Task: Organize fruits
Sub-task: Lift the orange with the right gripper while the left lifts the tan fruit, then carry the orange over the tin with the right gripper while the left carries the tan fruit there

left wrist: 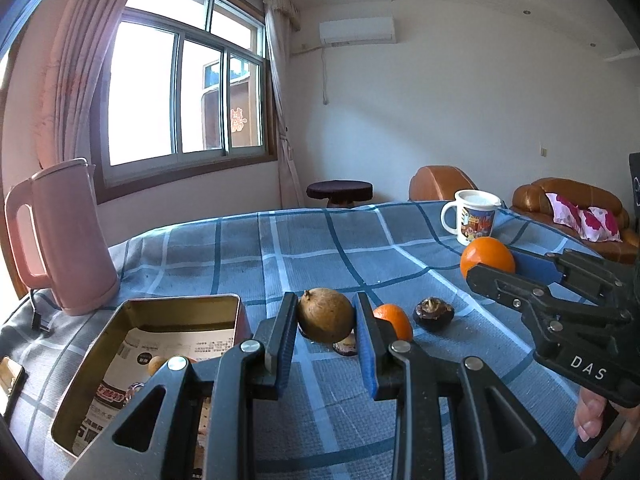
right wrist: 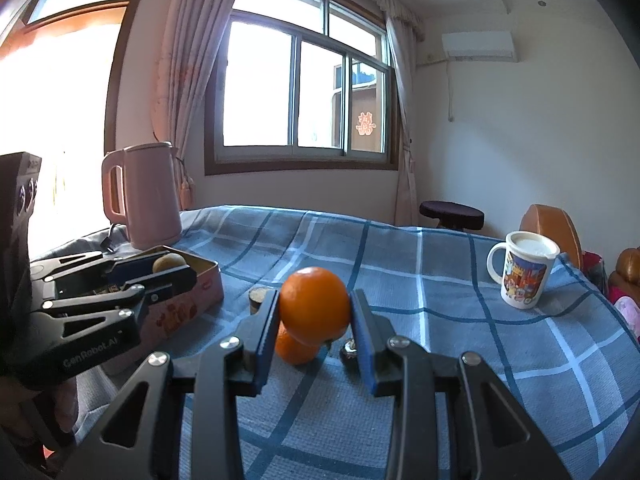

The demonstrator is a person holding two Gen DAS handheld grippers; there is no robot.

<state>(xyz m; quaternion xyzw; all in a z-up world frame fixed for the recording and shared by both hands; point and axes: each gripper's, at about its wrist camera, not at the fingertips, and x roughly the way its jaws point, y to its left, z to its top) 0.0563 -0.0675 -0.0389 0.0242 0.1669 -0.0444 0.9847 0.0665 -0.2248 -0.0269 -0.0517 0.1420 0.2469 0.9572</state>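
My left gripper (left wrist: 326, 320) is shut on a round brown fruit (left wrist: 325, 314), held just right of the open tin box (left wrist: 180, 300). On the cloth behind its right finger lie a small orange (left wrist: 396, 320) and a dark purple fruit (left wrist: 433, 312). My right gripper (right wrist: 315, 312) is shut on a bigger orange (right wrist: 314, 304), lifted above the small orange (right wrist: 294, 348). The right gripper (left wrist: 494, 266) with its orange (left wrist: 487, 258) shows at the right of the left wrist view. The left gripper (right wrist: 176, 270) with the brown fruit (right wrist: 166, 262) shows beside the tin box (right wrist: 188, 308).
A pink kettle (left wrist: 60, 236) stands at the table's far left and a printed mug (right wrist: 524, 272) at the far right. The tin holds printed paper and a small brown fruit (left wrist: 156, 364). The blue checked tablecloth (left wrist: 320, 248) covers the table; sofas and a stool stand behind.
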